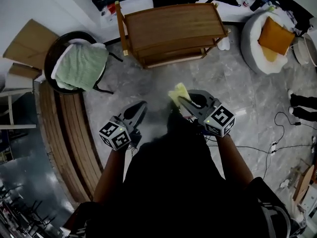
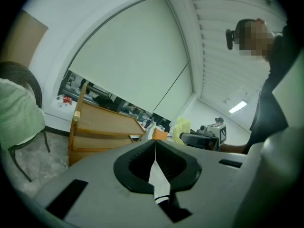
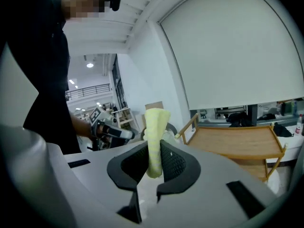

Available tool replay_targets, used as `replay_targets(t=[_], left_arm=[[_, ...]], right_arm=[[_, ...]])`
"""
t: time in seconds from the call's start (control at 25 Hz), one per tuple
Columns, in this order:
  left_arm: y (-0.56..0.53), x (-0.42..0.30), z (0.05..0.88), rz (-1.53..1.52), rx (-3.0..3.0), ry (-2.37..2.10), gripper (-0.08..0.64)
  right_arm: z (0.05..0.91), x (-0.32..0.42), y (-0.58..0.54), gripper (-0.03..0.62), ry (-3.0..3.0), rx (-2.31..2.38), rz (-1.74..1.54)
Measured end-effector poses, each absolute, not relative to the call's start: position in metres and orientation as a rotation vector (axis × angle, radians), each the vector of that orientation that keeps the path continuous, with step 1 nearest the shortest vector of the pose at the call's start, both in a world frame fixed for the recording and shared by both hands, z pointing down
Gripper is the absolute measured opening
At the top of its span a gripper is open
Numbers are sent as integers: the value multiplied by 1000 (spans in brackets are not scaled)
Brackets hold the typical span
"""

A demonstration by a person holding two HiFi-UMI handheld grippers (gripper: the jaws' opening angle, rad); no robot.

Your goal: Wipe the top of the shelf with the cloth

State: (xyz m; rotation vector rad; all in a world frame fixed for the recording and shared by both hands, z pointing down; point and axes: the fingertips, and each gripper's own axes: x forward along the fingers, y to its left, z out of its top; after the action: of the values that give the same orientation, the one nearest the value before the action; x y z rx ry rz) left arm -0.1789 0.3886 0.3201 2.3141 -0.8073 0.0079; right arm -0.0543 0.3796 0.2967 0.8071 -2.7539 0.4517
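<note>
R gripper (image 1: 184, 102) jaws clamped on cloth (image 1: 178, 92); L gripper (image 1: 140, 107) jaws closed, empty. Ahead at 12 o'clock, well apart: shelf (image 1: 171, 26). Prob. best: step fwd, lay cloth flat on top, wipe w/ overlapping passes.

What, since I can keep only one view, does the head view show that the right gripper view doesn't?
Only the head view: the orange cushion and the white beanbag. Only the right gripper view: the white blind and ceiling lights. Both: the wooden shelf, the yellow cloth pinched in the right gripper, and the left gripper.
</note>
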Motion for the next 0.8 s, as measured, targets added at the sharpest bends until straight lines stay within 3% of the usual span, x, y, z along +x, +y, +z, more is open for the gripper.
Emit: replay_targets(t=[0.36, 0.8], left_arm=[[263, -132, 289, -52, 2251, -958, 12], [138, -176, 286, -55, 2238, -1108, 12]], right_arm=[[284, -15, 243, 50, -2844, 586, 478], [286, -66, 86, 49, -2831, 429, 381]])
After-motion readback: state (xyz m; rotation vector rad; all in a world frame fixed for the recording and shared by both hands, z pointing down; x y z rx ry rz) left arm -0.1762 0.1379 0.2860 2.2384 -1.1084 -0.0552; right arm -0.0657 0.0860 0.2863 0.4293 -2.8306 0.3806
